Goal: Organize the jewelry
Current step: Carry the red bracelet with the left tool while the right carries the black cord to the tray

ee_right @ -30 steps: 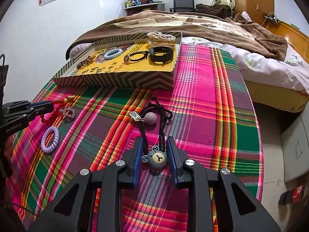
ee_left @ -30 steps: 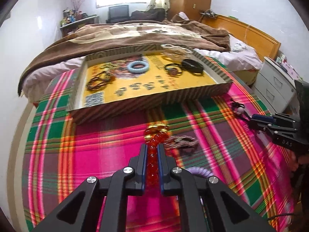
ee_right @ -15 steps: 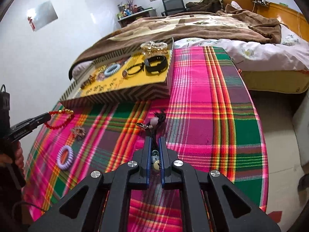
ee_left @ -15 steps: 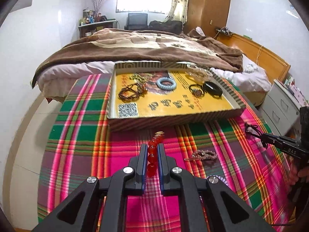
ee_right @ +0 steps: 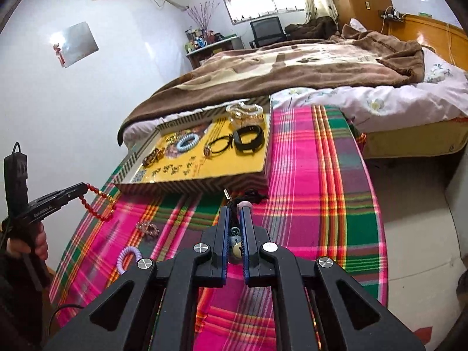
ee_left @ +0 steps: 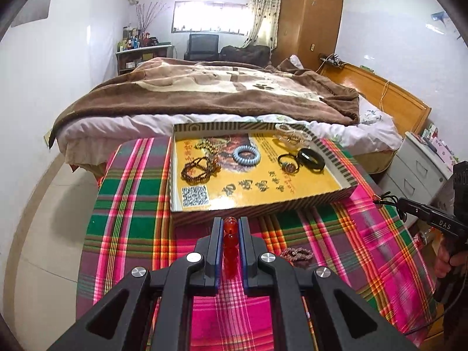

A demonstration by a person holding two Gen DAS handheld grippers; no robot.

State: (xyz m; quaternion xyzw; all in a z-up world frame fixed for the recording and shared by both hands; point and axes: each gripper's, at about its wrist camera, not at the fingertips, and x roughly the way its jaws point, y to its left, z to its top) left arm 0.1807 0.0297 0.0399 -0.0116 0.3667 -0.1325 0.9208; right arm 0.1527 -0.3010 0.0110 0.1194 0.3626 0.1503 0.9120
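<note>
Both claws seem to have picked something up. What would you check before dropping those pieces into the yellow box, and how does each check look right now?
1. Left gripper shut on the red bead bracelet: ok.
2. Bracelet clear of the plaid cloth: ok, it dangles free.
3. Right gripper shut on the black cord pendant: ok.
4. Cord end clear of the cloth: cannot tell.
5. Free space in the yellow box: ok, the near part is bare.
6. Nothing left on the cloth: not ok, the purple coil band and a small beaded bracelet remain.
</note>
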